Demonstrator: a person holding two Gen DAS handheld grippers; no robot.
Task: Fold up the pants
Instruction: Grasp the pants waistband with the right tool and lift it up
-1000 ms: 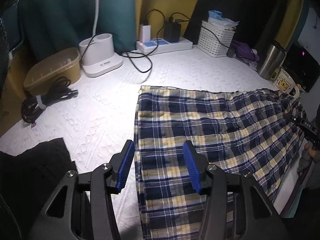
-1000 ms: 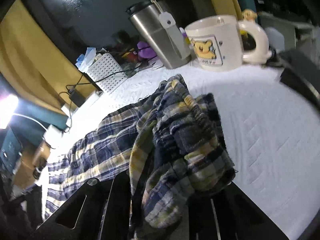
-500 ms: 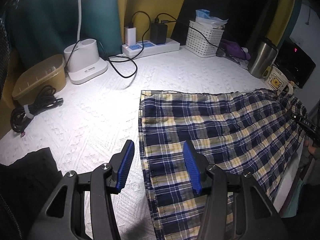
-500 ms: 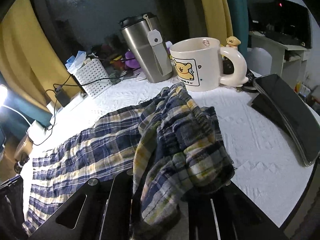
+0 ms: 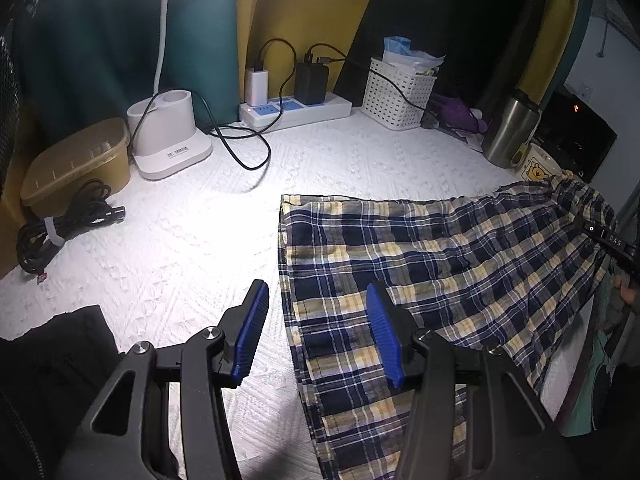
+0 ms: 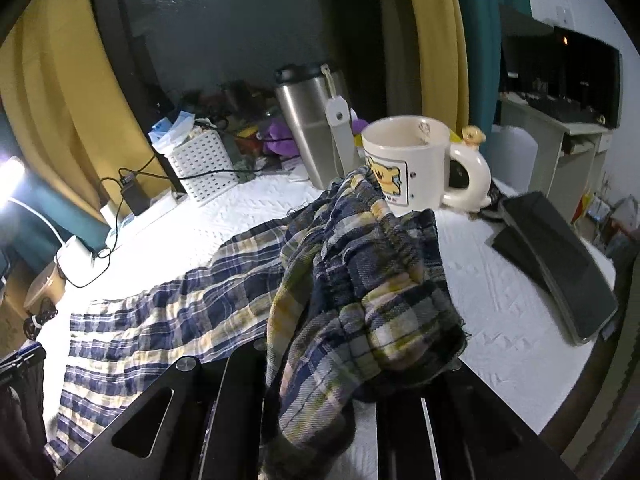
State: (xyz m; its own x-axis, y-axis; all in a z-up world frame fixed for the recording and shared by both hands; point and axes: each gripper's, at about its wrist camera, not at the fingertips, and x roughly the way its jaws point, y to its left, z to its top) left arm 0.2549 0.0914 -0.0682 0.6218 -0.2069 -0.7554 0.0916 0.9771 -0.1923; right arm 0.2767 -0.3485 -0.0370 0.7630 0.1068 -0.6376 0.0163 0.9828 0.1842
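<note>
White textured cloth (image 5: 192, 248) covers the table, with yellow and teal curtains behind it. Plaid pants (image 5: 420, 280) lie spread flat across the right half of the surface, their hem end near the left gripper and their waistband end bunched up at the far right.

Nearest the camera, the left gripper (image 5: 316, 320) hovers over the hem edge with its blue pads (image 5: 252, 336) spread apart and nothing between them; one pad is above bare cloth, the other above the plaid.

Over at the waistband, the right gripper (image 6: 320, 364) is clenched on the gathered fabric, which drapes over its fingers and hides them. In the left view its black body reads "DAS".

A white perforated basket (image 5: 400, 94) holds blue and white packets. A tan lidded tub (image 5: 76, 164) sits at the left; its contents cannot be seen. A steel tumbler (image 6: 312, 128) stands closed beside a cream mug (image 6: 408, 164) printed with a yellow bear; small lettering under the bear is unreadable. A white power strip (image 5: 296, 110) carries two chargers.
</note>
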